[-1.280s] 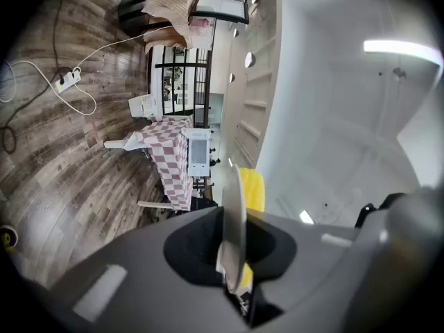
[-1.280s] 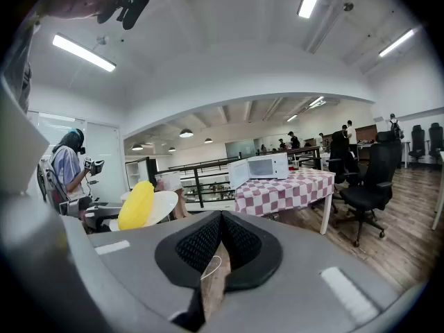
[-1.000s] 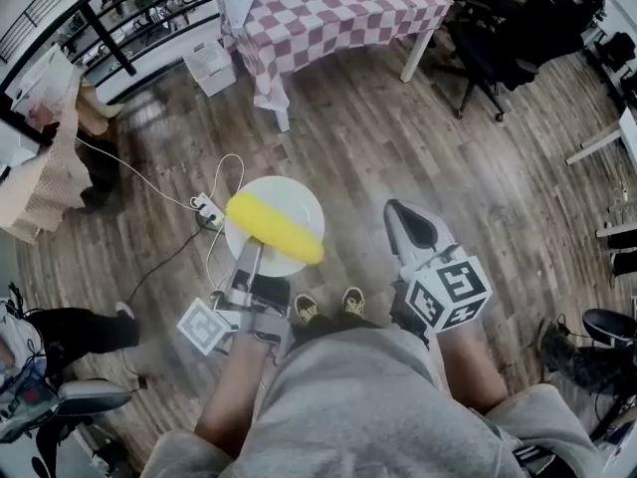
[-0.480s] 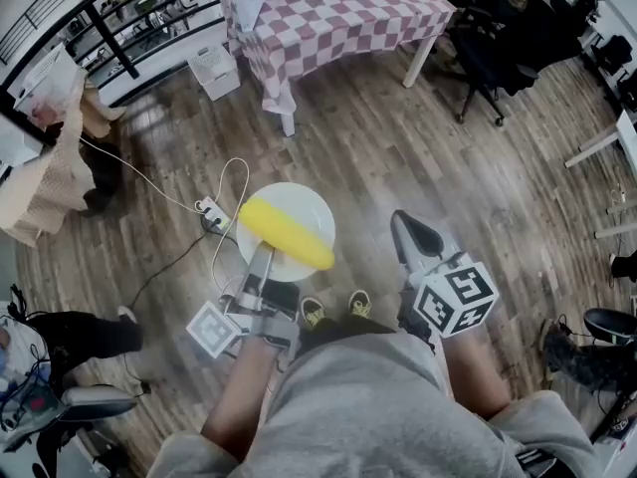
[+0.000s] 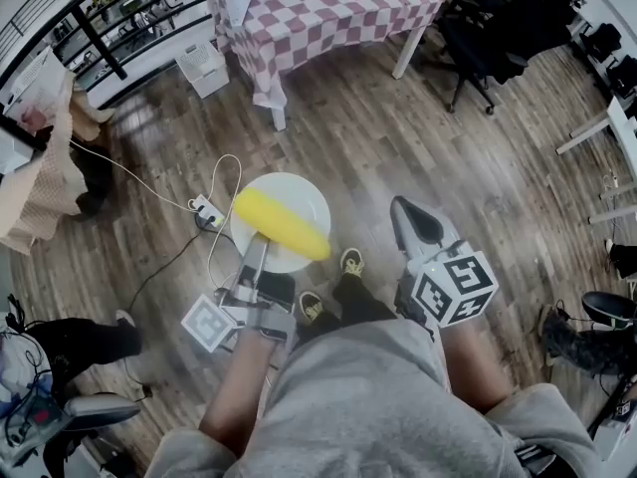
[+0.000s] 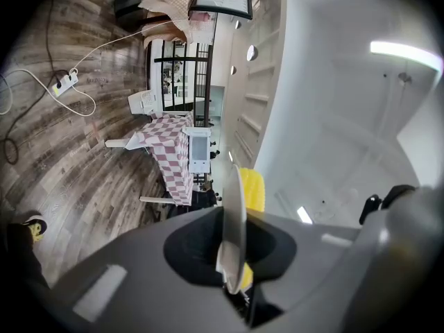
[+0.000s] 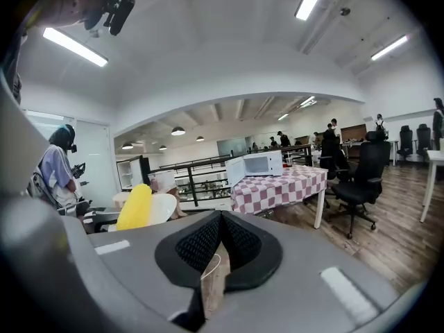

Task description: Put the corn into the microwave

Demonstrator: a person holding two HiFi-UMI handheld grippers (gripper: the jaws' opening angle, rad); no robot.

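Ahead of the person, well beyond both tools, the white box-shaped microwave oven point(image 7: 255, 165) stands on the table with the pink-and-white checked cloth point(image 5: 318, 8); in the right gripper view its door appears to stand open. The yellow cob of corn point(image 5: 279, 224) lies on the round white plate point(image 5: 304, 192), which is carried above the wooden floor point(image 5: 398, 127). The left gripper point(image 5: 255, 257) holds this plate by its near rim, with both jaws closed onto the rim; the left gripper view shows the plate edge-on between them. The corn therefore lies just beyond the left jaws, and its long axis runs crosswise to the line of that tool, from upper left to lower right in the head view. The right gripper point(image 5: 413, 219) is beside the plate on its right, apart from it, with its jaws brought together on nothing. The left hand is the carrier; the relation to manage is plate to oven, which lies straight ahead. Judgement: keep the plate level on approach, since a cob lying crosswise can roll off.
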